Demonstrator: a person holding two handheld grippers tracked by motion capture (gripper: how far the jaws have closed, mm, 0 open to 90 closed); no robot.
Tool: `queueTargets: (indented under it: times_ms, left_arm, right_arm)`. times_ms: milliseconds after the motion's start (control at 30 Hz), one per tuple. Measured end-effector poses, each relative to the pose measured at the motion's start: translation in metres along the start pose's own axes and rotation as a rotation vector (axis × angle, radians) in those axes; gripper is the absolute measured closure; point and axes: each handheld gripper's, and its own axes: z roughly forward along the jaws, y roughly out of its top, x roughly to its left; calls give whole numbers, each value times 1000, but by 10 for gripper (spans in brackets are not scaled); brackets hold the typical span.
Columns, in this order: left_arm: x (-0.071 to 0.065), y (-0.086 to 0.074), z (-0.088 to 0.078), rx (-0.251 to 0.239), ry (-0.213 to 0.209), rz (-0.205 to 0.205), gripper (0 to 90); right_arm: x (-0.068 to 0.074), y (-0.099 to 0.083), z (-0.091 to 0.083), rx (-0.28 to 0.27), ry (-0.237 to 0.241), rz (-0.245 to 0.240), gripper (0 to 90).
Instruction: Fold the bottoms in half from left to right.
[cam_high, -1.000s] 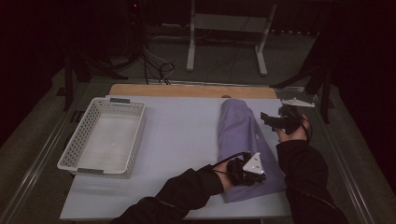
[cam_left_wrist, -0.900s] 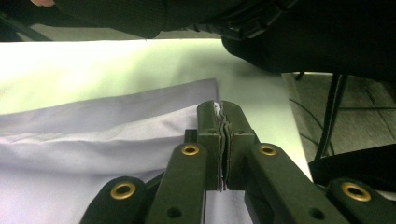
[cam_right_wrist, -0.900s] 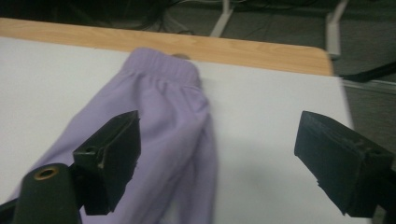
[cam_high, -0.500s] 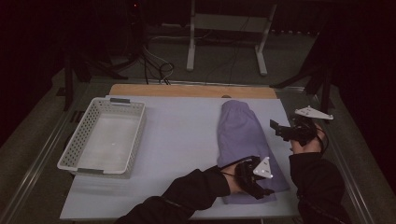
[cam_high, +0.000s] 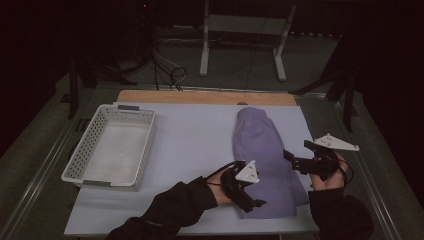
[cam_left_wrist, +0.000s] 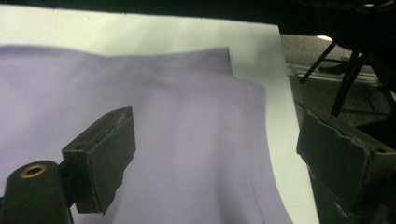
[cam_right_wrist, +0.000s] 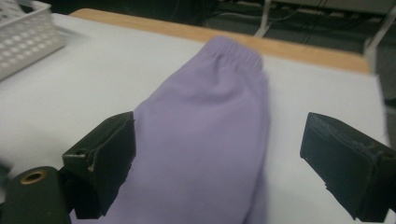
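Lilac shorts (cam_high: 267, 160) lay folded lengthwise on the white mat (cam_high: 190, 145), right of the basket (cam_high: 110, 145). The left gripper (cam_high: 256, 202) had just spread its jaws and let go of the hem, nothing between them now. The right gripper (cam_high: 295, 161) stood wide open beside the cloth's right edge. Since a second ago it had drawn back toward the person; that fold looked finished.
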Motion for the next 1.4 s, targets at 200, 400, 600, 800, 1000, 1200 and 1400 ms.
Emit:
queueTargets:
  times_ms: [200, 400, 600, 800, 1000, 1200, 1400]
  left_arm:
    - [-20, -22, -10, 18, -27, 23, 156]
    - [-35, -39, -4, 46, -64, 37, 213]
    - [-39, -57, 8, 88, -96, 40, 340]
    - [-38, -65, 14, 125, -77, 51, 523]
    - [-33, -68, 17, 150, -45, 51, 654]
    - [-32, -66, 16, 144, -18, 61, 857]
    - [-33, -52, 7, 98, -28, 68, 892]
  right_arm:
    - [20, -35, -18, 51, 3, 38, 96]
    - [23, -74, -36, 134, 10, 129, 383]
    - [20, -104, -38, 258, 2, 216, 495]
    - [20, -114, -29, 357, -6, 224, 578]
    - [20, -115, -23, 390, 10, 234, 670]
    - [26, -112, -19, 398, 17, 195, 890]
    - [24, -98, -36, 307, -6, 203, 895]
